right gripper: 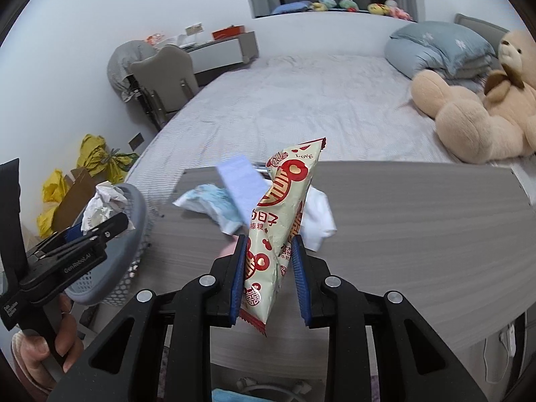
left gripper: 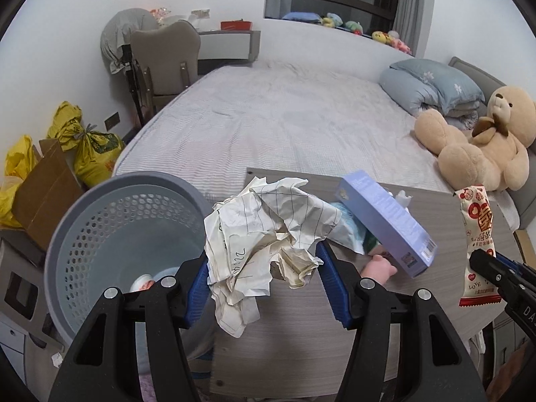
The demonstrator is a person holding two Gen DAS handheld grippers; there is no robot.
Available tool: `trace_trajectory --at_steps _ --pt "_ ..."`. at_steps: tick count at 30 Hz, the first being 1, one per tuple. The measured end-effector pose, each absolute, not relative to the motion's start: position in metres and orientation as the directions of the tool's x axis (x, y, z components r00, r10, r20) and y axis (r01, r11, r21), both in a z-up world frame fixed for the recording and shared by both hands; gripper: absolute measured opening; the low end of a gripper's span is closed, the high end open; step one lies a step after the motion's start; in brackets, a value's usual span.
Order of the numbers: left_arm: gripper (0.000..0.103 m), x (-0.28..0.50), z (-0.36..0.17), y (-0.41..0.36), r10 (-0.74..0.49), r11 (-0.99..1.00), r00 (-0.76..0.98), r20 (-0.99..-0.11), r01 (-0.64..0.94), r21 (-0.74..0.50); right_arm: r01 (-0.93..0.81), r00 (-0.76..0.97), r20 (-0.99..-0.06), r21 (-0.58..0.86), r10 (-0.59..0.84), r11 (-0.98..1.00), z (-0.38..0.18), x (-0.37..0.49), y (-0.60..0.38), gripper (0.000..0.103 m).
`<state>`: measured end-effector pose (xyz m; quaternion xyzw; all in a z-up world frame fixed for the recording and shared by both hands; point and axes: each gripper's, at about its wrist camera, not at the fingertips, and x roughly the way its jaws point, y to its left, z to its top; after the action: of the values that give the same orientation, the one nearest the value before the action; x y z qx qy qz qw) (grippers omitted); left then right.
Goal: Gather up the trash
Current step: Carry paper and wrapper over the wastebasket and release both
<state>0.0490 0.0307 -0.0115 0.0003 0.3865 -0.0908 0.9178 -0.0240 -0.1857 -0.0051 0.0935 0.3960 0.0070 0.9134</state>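
The left gripper (left gripper: 264, 278) is sitting at the lower middle of the left wrist view, its blue pads clamping a crumpled sheet of lined paper (left gripper: 268, 234) from both sides. The paper is looking very light and springy, its loose folds spilling below the jaws, so a pinch across the dense middle of the wad should be holding better than one on a stray flap. The right gripper (right gripper: 269, 278), low in the centre of its own view, is closing on a snack wrapper (right gripper: 284, 214) near its lower end. The wrapper is standing up out of the jaws, glossy and thin, probably slippery and easily crushed; a grip low on the pack, as here, is leaving the long top free to flop.

Outward, at the lower left of the left wrist view, the grey perforated bin (left gripper: 67, 234) is standing just beside the wooden table (left gripper: 301, 335), with one small pale item lying on its bottom. On the table a lilac box (left gripper: 385, 224), a blue and white packet (right gripper: 211, 201) and some white tissue (right gripper: 321, 217) are lying close together.
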Motion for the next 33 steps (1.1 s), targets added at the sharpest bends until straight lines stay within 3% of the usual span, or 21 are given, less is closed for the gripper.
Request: trace_trajectory --at_steps 9,17,33 --pt "0.058 0.056 -0.011 0.098 -0.084 0.996 0.716 -0.693 0.055 -0.063 -0.107 0.641 -0.748 0.137 0.173 0.985 -0.013 0.019 -0.105 0.026" --pt "0.058 0.064 -0.028 0.151 -0.018 0.998 0.683 -0.73 -0.029 -0.052 -0.248 0.592 -0.766 0.125 0.253 0.961 -0.022 0.052 -0.04 0.026" --pt "0.058 0.072 -0.042 0.199 0.062 0.994 0.651 -0.756 -0.112 -0.015 -0.455 0.481 -0.78 0.168 0.401 0.874 -0.046 0.092 0.05 0.026"
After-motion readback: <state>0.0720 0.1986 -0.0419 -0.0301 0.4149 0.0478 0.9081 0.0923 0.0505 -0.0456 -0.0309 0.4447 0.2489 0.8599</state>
